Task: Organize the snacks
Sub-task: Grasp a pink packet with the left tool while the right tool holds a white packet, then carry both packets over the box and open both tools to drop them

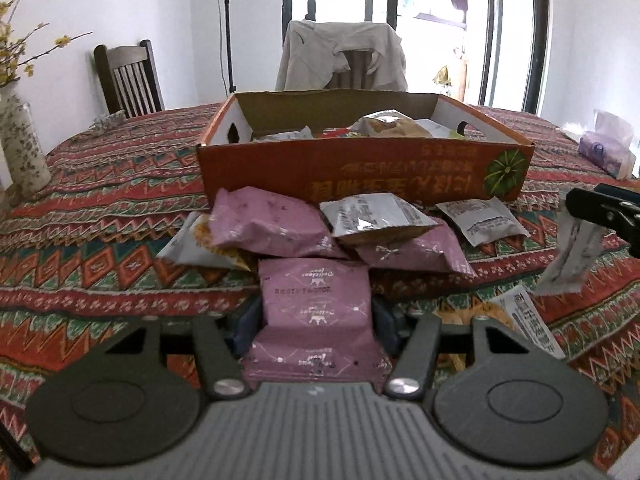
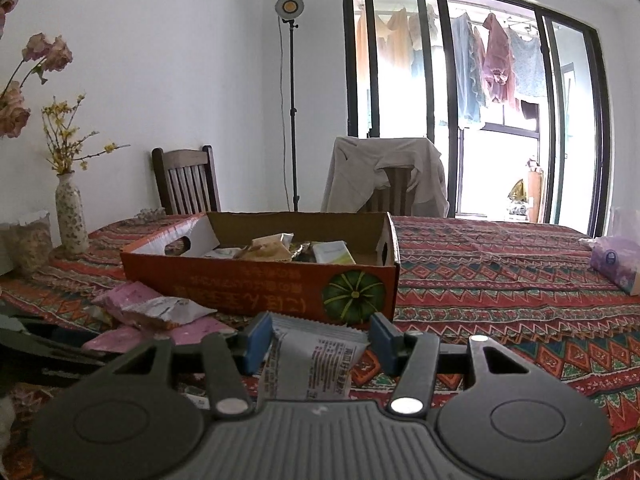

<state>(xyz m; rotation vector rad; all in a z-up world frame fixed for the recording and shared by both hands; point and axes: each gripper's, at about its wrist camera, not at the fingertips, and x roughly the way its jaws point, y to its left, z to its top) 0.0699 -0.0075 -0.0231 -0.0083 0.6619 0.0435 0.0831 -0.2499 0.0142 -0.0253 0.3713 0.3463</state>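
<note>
Here the left gripper (image 1: 316,320) is clenching a mauve foil snack packet (image 1: 316,304), its long axis pointing straight ahead at the open orange cardboard box (image 1: 360,168) beyond the heap, while the right gripper (image 2: 320,344) is clasping a white printed sachet (image 2: 312,364) just short of the box's near wall.

Left wrist cam sits low over the patterned tablecloth (image 1: 120,216), staring straight along its fingers at the near long side of the orange cardboard box (image 1: 360,168), close enough that the snack pile fills the middle of the frame. Right wrist cam is a bit further back and off to the right, so it catches the same box (image 2: 260,280) at an angle, corner-on. Both share the box, the draped chair (image 1: 340,56) (image 2: 384,176), the floral vase (image 1: 20,144) (image 2: 72,216) and probably the same tissue pack (image 1: 608,152) (image 2: 616,264), though it's blurry at the edge.
</note>
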